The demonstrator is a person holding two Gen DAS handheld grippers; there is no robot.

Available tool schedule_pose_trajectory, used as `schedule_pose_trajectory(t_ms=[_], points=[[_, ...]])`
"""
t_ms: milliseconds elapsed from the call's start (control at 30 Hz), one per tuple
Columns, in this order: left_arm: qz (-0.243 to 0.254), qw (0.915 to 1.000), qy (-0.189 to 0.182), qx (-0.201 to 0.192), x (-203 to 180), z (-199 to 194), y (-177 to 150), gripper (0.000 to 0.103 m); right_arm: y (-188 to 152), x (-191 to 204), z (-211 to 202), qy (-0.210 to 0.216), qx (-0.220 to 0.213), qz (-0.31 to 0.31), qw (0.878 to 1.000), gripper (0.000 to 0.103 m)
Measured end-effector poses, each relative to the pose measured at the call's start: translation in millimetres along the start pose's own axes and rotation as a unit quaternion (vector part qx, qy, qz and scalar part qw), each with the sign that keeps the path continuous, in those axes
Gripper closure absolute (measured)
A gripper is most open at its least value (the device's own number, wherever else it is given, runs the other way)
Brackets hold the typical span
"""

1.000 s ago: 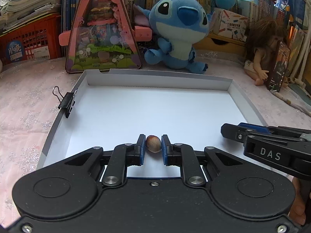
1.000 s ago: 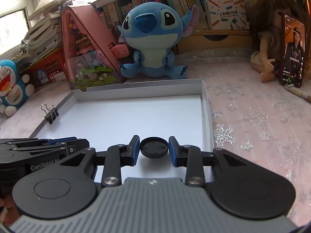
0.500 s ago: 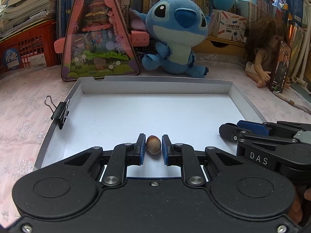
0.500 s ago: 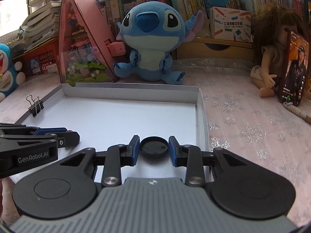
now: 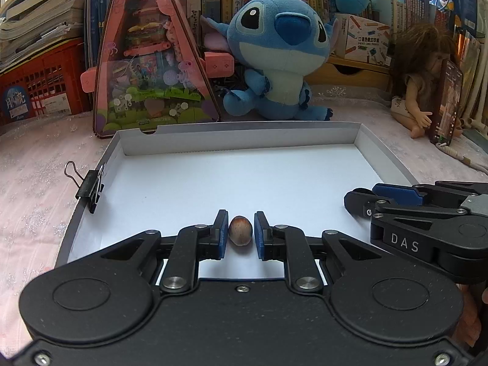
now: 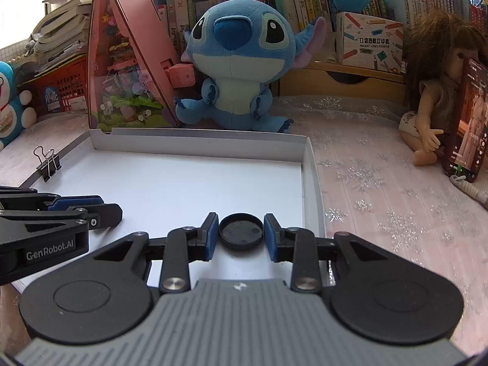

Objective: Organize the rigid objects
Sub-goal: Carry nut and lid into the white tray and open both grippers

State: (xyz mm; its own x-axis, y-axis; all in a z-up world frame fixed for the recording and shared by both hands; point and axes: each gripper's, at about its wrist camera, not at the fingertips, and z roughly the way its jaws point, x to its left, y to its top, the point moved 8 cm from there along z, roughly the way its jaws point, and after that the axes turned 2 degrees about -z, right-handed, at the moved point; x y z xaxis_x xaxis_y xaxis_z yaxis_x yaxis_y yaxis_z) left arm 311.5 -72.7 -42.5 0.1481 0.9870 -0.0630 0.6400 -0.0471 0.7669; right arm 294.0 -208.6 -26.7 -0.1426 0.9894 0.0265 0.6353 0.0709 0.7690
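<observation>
A small brown nut-like pebble (image 5: 240, 230) sits between the blue pads of my left gripper (image 5: 241, 218), which is shut on it over the near part of the white tray (image 5: 238, 128). My right gripper (image 6: 241, 217) is shut on a black round cap (image 6: 241, 232), held near the tray's (image 6: 198, 137) right wall. Each gripper shows in the other's view: the right gripper (image 5: 360, 196) at the right edge, the left gripper (image 6: 113, 212) at the left edge. Both hover side by side above the tray's white floor.
A black binder clip (image 5: 90, 187) grips the tray's left rim. Behind the tray stand a pink triangular toy box (image 5: 152, 70) and a blue plush (image 5: 280, 61). A doll (image 6: 427, 97) holding a phone (image 6: 466, 122) sits at the right on the pink cloth. Bookshelves fill the back.
Both grippers keep their hold. The right wrist view has rolled, so the tray and shelf now sit more level. The left view has shifted only slightly.
</observation>
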Motion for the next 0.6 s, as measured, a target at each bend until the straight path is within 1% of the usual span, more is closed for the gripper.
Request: schedule_pose_trajectory(t_ms=[167, 200, 233, 300, 367, 400, 433, 467, 600], points=[[-0.001, 1.0, 0.005, 0.002, -0.5, 2.7, 2.3, 0.085, 2.5, -1.3, 3.3, 0.001, 0.002, 0.0, 1.0, 0.066], [-0.002, 1.0, 0.006, 0.003, -0.4, 2.8, 2.6, 0.085, 3.0, -1.2, 3.5, 0.001, 0.003, 0.001, 1.0, 0.063], [-0.003, 1.0, 0.007, 0.004, -0.6, 2.8, 2.9, 0.085, 3.2, -0.9, 3.3, 0.001, 0.004, 0.0, 1.0, 0.054], [-0.004, 0.9999, 0.008, 0.006, -1.5, 2.5, 3.2, 0.083, 3.0, 0.6, 2.3, 0.003, 0.006, -0.003, 1.0, 0.049], [-0.005, 0.9999, 0.006, 0.007, -2.9, 1.2, 2.5, 0.078, 3.7, 1.9, 1.2, 0.002, 0.007, -0.005, 1.0, 0.046], [-0.005, 0.9999, 0.004, 0.009, -3.7, 0.6, 2.7, 0.076, 4.3, 2.4, 0.0, 0.002, 0.006, -0.003, 1.0, 0.041], [-0.005, 0.9999, 0.002, 0.01, -4.2, -0.4, 2.9, 0.072, 5.0, 2.7, -1.7, 0.004, 0.004, -0.001, 1.0, 0.038], [-0.004, 0.9999, 0.001, 0.011, -5.0, -2.2, 3.0, 0.067, 6.0, 2.9, -3.7, 0.006, 0.002, 0.002, 1.0, 0.038], [0.0, 1.0, 0.0, 0.002, -3.9, -16.0, 5.5, 0.059, 10.1, 4.3, -15.2, 0.006, -0.008, 0.003, 1.0, 0.034]])
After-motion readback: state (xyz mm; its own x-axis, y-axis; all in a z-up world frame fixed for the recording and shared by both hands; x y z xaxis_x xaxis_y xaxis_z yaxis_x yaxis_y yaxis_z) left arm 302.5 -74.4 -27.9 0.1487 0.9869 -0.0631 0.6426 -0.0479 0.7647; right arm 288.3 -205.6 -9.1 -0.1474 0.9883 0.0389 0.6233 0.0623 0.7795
